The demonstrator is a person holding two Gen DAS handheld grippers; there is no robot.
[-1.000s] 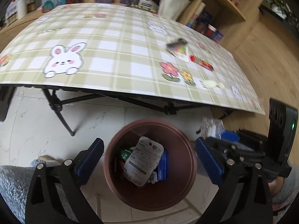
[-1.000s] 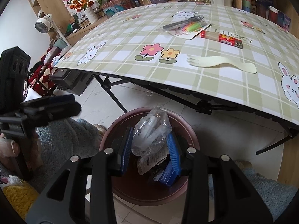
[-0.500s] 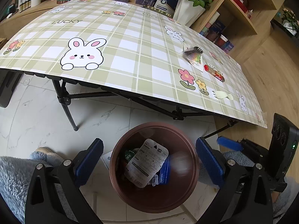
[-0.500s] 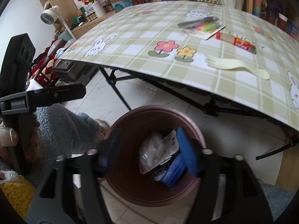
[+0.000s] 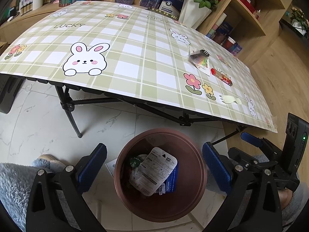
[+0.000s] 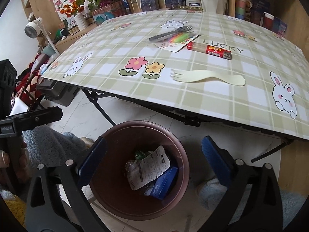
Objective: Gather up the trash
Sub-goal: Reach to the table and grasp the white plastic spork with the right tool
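Right wrist view: right gripper [image 6: 153,159] fingers just opened wide, empty above the bin [image 6: 179,145]; table [image 6: 108,61] edge overhangs beyond.

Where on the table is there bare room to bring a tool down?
The table's left and middle, around the big rabbit print, is bare. Its right part is crowded: cutlery packet, red tube, pale fork.

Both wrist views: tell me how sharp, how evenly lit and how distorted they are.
Left wrist view: soft daylight, sharp overall, the table edge bowed by the fisheye, dark vignette in the corners. Right wrist view: same even light, no harsh glare, the pale fork and table edge slightly smeared, the bin rim sharp.
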